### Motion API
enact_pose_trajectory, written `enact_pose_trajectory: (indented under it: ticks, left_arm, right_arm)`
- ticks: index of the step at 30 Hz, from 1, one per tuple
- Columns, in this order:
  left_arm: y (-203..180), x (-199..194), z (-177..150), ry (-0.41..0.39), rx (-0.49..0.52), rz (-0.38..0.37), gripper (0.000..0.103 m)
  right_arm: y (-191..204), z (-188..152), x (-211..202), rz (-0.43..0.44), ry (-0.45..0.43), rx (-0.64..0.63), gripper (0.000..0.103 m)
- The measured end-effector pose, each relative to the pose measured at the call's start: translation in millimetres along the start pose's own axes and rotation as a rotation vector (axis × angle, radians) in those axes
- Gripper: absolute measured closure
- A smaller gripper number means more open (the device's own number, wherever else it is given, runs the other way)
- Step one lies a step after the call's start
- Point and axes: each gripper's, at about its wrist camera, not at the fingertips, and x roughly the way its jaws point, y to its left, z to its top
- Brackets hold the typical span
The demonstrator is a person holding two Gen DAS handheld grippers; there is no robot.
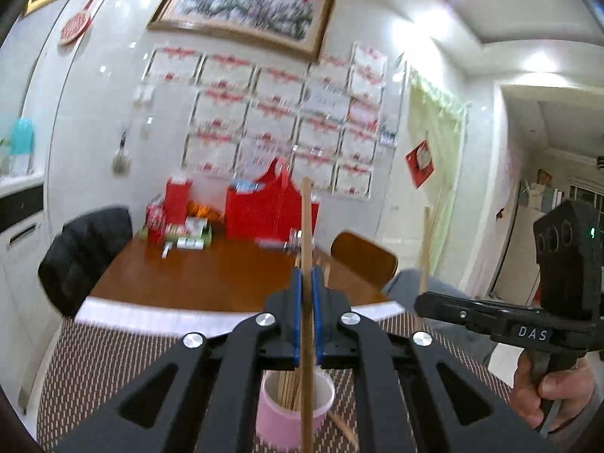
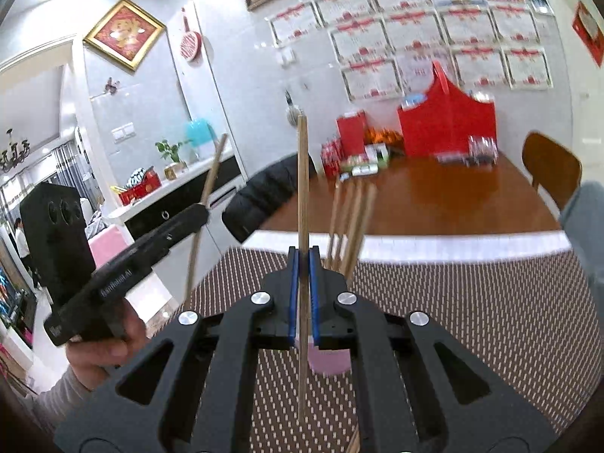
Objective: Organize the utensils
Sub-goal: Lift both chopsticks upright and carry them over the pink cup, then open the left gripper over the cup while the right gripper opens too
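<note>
In the left wrist view my left gripper [image 1: 306, 277] is shut on a wooden chopstick [image 1: 305, 219] that stands upright between the blue pads. Straight below it sits a pink cup [image 1: 290, 419] holding several chopsticks. One loose chopstick [image 1: 344, 428] lies on the mat beside the cup. My right gripper [image 1: 421, 302] shows at the right, shut on another chopstick [image 1: 426, 241]. In the right wrist view my right gripper [image 2: 303, 258] clamps that upright chopstick [image 2: 302, 173], with the pink cup [image 2: 328, 360] partly hidden behind the fingers. The left gripper [image 2: 202, 209] is at the left.
A brown woven placemat [image 2: 472, 302] covers the near end of a wooden table [image 2: 434, 200]. Red bags [image 2: 445, 124] and boxes stand at the far end. A chair with a black jacket [image 1: 85, 253] is on the left, a wooden chair [image 1: 362, 256] on the right.
</note>
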Motion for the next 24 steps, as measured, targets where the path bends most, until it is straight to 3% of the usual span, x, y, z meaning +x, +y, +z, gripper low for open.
enact_pose_trajectory:
  ticks: [5, 11, 24]
  left_arm:
    - [-8.3, 15.9, 19.1, -0.095, 0.011, -0.031, 0.097]
    - [-7.0, 45.9, 22.7, -0.151, 0.015, -0.032, 0.097]
    - [26.9, 105.0, -27.9, -0.114, -0.050, 0.005, 0.097]
  right_arm:
    - [18.3, 28.7, 13.2, 0.001, -0.068, -0.043, 0.097]
    - [27.9, 59.3, 29.8, -0.032, -0.142, -0.089, 0.097]
    - [2.3, 35.9, 88.9, -0.074, -0.091, -0.061, 0.097]
